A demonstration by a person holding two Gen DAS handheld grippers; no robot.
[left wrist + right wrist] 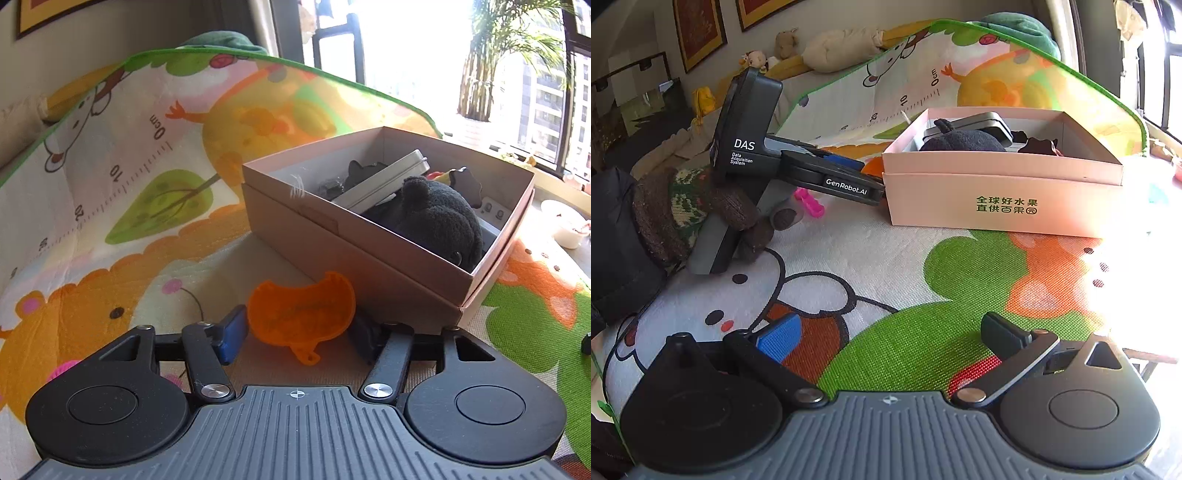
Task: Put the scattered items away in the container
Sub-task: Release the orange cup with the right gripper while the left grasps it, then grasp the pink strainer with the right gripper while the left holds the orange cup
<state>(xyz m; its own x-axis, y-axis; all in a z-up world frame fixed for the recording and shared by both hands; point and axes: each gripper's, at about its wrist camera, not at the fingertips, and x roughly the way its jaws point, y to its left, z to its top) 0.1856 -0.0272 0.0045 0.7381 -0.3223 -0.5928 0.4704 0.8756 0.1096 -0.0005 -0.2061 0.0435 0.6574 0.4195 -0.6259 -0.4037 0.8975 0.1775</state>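
the left gripper (299,332) is clenched on an orange plastic clip-like piece (301,315) just beside the cardboard box (369,236) (already holding a black plush toy (439,218) and a metal tin (384,179)). the right gripper (892,332) hangs released, nothing between its fingers, over the cartoon play mat (923,258).

You've got the cartoon play mat (886,266) spread under everything, its far edge curling up with a printed ruler strip (99,192) on it. Behind it, stuffed toys (827,48) line the wall, with framed pictures (698,29) hanging above. Over by the bright window (406,55) you see a potted palm (480,74), and a white cup (565,225) sits near the sill.
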